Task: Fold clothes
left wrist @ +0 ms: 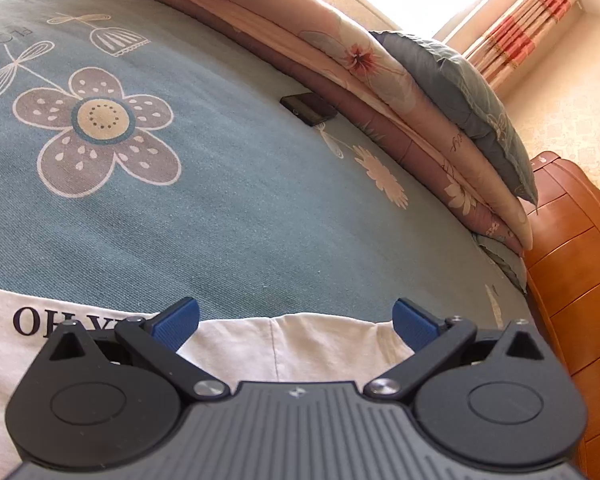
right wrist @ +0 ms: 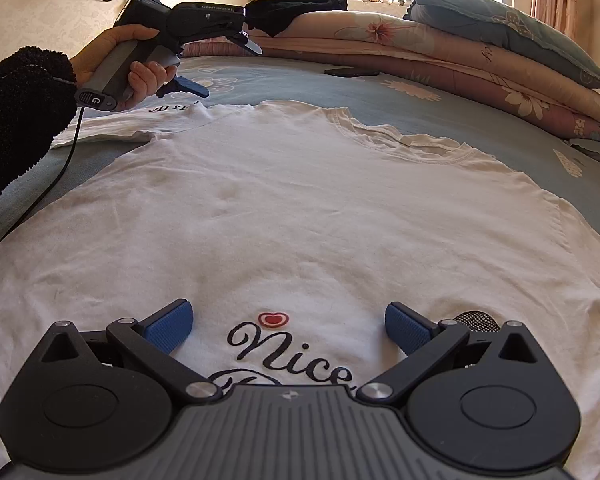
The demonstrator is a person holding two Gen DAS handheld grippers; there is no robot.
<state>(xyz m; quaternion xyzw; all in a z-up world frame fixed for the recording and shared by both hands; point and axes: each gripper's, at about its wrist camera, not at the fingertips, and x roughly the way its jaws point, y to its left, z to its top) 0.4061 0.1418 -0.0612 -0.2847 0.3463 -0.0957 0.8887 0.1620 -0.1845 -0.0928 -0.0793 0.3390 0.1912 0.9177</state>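
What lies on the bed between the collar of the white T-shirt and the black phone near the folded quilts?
Only bare blue bedsheet with flower prints lies between the T-shirt collar and the phone. The right wrist view shows this.

The left gripper, black with ribbed blue pads, is spread wide and empty over the edge of a white cotton T-shirt printed with black letters. Past it stretches a teal flower-patterned bedsheet, where a flat black rectangular object lies just beside folded floral quilts.

A dark phone lies on the flowered bedsheet — beside stacked quilts (grey-blue pillow on top).
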